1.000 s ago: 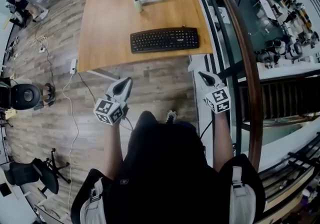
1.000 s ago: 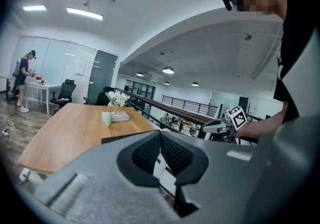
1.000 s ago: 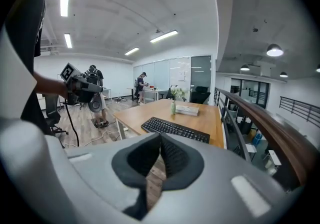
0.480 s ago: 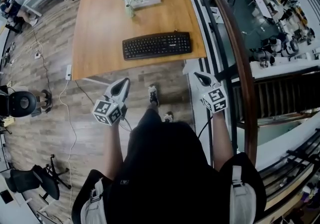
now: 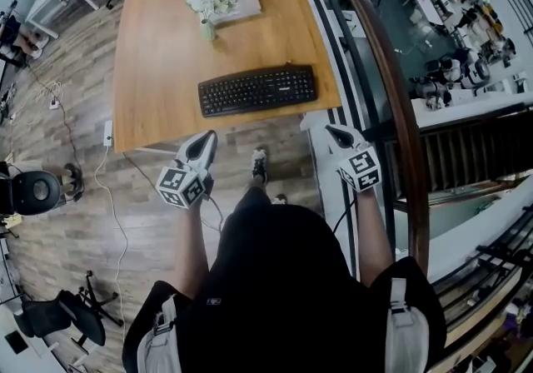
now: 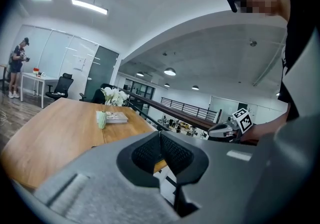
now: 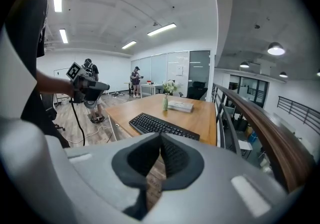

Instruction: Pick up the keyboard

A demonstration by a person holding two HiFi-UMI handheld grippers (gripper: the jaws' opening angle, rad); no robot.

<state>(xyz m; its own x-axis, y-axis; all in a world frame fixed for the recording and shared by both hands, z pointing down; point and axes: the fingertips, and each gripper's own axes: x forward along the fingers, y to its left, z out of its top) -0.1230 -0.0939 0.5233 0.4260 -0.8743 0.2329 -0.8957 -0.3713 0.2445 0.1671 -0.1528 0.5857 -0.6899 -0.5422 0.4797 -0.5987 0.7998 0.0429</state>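
Observation:
A black keyboard (image 5: 257, 89) (image 7: 163, 126) lies near the front edge of a wooden table (image 5: 158, 63) (image 7: 200, 113) (image 6: 55, 128). My left gripper (image 5: 206, 141) (image 6: 160, 140) hovers over the floor just short of the table's front edge, jaws shut and empty. My right gripper (image 5: 331, 130) (image 7: 161, 145) is held off the table's front right corner, also shut with nothing in it. Both are apart from the keyboard. In the left gripper view the keyboard is hidden behind the jaws.
At the table's far end stand a small vase of white flowers (image 5: 206, 5) (image 7: 167, 90) and a book (image 5: 241, 3) (image 7: 180, 105). A wooden handrail with glass balustrade (image 5: 391, 88) (image 7: 260, 123) runs along the right. Cables and office chairs (image 5: 37, 192) sit on the floor at left. People stand far off (image 7: 90, 75).
I have stepped closer to the table. Both grippers have moved forward toward its front edge and stay shut.

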